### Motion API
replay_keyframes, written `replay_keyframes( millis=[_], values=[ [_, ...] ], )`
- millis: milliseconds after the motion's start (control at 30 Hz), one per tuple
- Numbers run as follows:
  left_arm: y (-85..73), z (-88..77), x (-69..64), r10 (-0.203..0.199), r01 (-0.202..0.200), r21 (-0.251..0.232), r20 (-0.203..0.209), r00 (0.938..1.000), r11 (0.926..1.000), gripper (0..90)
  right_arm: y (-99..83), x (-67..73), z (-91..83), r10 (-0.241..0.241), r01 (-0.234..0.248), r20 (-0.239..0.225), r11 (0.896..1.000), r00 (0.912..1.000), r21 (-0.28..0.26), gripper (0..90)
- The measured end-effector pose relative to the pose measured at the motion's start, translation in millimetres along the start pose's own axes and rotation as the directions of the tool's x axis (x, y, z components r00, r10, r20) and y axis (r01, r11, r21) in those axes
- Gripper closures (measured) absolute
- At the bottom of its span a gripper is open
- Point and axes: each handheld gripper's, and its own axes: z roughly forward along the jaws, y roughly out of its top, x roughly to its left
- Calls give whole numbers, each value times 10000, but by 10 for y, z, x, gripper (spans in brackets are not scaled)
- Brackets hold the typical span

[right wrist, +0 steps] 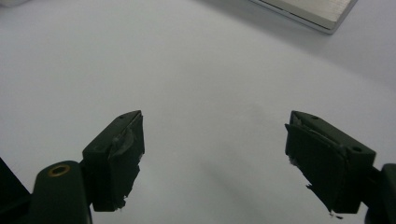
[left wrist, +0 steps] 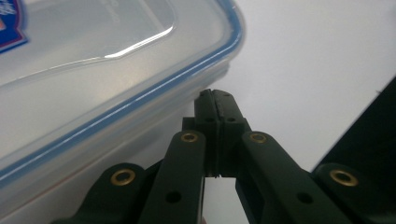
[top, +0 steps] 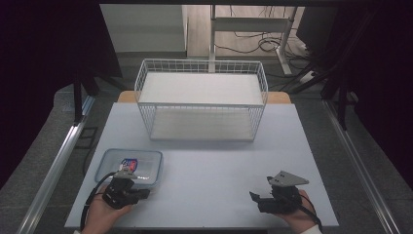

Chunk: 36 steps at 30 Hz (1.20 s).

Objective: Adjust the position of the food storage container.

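On the pale table [top: 204, 165], a wire basket [top: 202, 100]; grey floor [top: 44, 161] around.

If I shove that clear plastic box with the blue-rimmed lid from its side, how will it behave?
The plastic box looks rigid, so it should keep its shape rather than flex. It sits low and flat on the smooth table, so it would probably slide, not tip. It seems nearly empty and therefore light. The shut left tool is at its glossy rim and might slip off it.
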Motion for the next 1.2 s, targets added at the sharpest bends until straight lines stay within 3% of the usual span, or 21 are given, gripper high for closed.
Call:
replay_keyframes(
  millis=[33, 133, 167, 200, 267, 300, 433, 533, 567, 600, 733, 867, 900, 933, 1067, 1133, 1200],
  values=[
    [0, 0, 0, 0, 0, 0, 0, 10000, 10000, 895, 0, 0, 0, 0, 0, 0, 10000, 10000, 0, 197],
    [-24, -288, 115, -348, 326, -770, -276, 9990, 9965, 894, 1, -4, -3, -13, 13, 5, 10000, 10000, -26, 197],
    [-24, -288, 115, -348, 326, -770, -276, 9990, 9965, 894, 1, -7, -4, -10, 11, 13, 10000, 10000, -34, 197],
    [-21, -476, 230, -651, 594, -1228, -429, 9970, 9906, 894, 2, -8, -6, 7, -7, 25, 10000, 10000, -38, 197],
    [-16, -568, 288, -765, 679, -1419, -559, 9955, 9875, 894, 3, -9, -5, 11, -11, 41, 10000, 10000, -37, 197],
    [-4, -725, 402, -1009, 870, -1706, -749, 9921, 9815, 894, 4, -7, -3, 7, -7, 35, 10000, 10000, -29, 197],
    [15, -878, 701, -1495, 1265, -1786, -1218, 9812, 9758, 888, 9, -2, 7, -53, 53, 52, 10000, 10000, 26, 197],
    [16, -895, 947, -1966, 1673, -1856, -1525, 9686, 9683, 895, 10, -2, 7, -78, 78, 86, 10000, 9999, 47, 197],
    [16, -895, 947, -1966, 1673, -1856, -1525, 9686, 9683, 896, 8, -2, 8, -73, 72, 93, 10000, 9999, 60, 197],
    [23, -883, 1082, -2168, 1852, -1875, -1652, 9621, 9646, 898, 6, -5, 10, -100, 99, 101, 9999, 9999, 70, 197],
    [63, -855, 1300, -2376, 2020, -1763, -2126, 9478, 9634, 899, 0, -17, 21, -94, 92, 131, 9998, 9999, 160, 197],
    [78, -783, 1483, -2732, 2443, -1490, -2229, 9358, 9582, 899, -1, -16, 18, -76, 74, 158, 9999, 9998, 131, 197],
    [78, -783, 1483, -2732, 2443, -1490, -2229, 9358, 9582, 899, 0, -14, 19, -82, 80, 155, 9999, 9998, 140, 197],
    [58, -716, 1548, -2867, 2638, -1271, -2239, 9315, 9562, 899, 0, -14, 19, -102, 99, 159, 9998, 9998, 169, 197],
    [-8, -609, 1589, -3124, 2952, -1127, -1934, 9301, 9488, 899, -4, -13, 23, -137, 133, 189, 9997, 9997, 226, 197],
    [-30, -567, 1582, -3067, 2928, -975, -1919, 9323, 9512, 899, -6, -16, 29, -107, 103, 198, 9997, 9997, 232, 197],
    [-38, -536, 1560, -3020, 2896, -882, -2078, 9304, 9531, 900, -8, -19, 32, -110, 104, 220, 9996, 9997, 265, 195]
  ],
)
